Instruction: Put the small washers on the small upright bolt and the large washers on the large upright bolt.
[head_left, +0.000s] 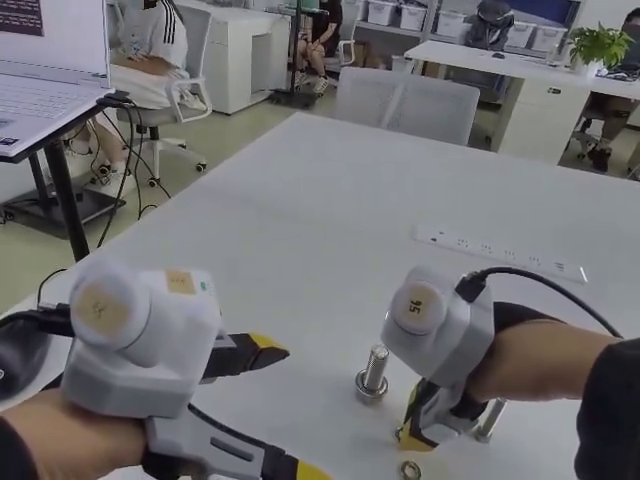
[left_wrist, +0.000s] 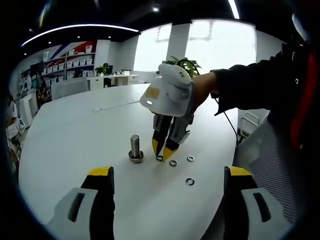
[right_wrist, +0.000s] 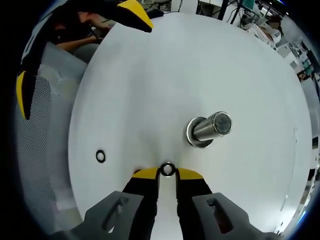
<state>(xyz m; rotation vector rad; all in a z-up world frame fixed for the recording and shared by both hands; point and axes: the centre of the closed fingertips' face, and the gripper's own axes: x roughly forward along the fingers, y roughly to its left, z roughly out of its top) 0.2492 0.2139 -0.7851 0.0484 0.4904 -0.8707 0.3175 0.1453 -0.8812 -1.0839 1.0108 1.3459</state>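
Just beside the large bolt (right_wrist: 209, 129), the right gripper (right_wrist: 167, 176) pinches a washer (right_wrist: 167, 169), its size unclear; the left gripper (left_wrist: 167, 174) gapes open.

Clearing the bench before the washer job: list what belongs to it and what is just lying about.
For the job: upright bolt, second bolt half hidden behind the right gripper, loose washers, washer in the right gripper's tips.
Lying about: laptop, power strip, chair, potted plant.
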